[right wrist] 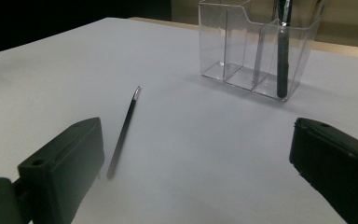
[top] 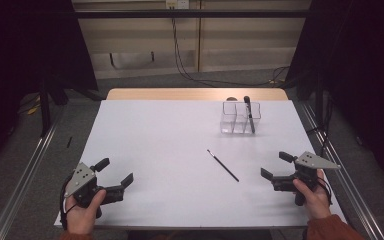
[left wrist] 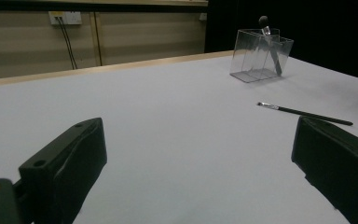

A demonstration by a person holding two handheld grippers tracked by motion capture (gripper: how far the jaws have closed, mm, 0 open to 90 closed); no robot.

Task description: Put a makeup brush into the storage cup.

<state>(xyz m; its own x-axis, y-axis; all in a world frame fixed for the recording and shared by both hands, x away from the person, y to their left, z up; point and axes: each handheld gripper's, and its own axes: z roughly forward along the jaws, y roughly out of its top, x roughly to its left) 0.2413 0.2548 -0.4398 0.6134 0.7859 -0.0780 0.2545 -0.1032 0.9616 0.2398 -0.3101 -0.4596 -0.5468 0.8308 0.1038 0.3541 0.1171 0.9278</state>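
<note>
A thin black brush (top: 223, 165) (left wrist: 304, 113) (right wrist: 122, 132) lies flat on the white table, right of centre. A clear three-compartment holder (top: 240, 118) (left wrist: 260, 55) (right wrist: 256, 51) stands at the far right, with a black brush (top: 249, 113) (right wrist: 283, 56) upright in its right compartment. My left gripper (top: 114, 172) (left wrist: 200, 172) rests open at the near left, nothing between its jaws. At the near right my right gripper (top: 275, 165) (right wrist: 196, 172) is open and empty, a short way right of the lying brush.
The white table sheet (top: 165, 145) ends in a wooden strip (top: 195, 94) at the far edge. Metal rails (top: 25, 175) run along both sides. Cables (top: 180, 60) hang down the back wall.
</note>
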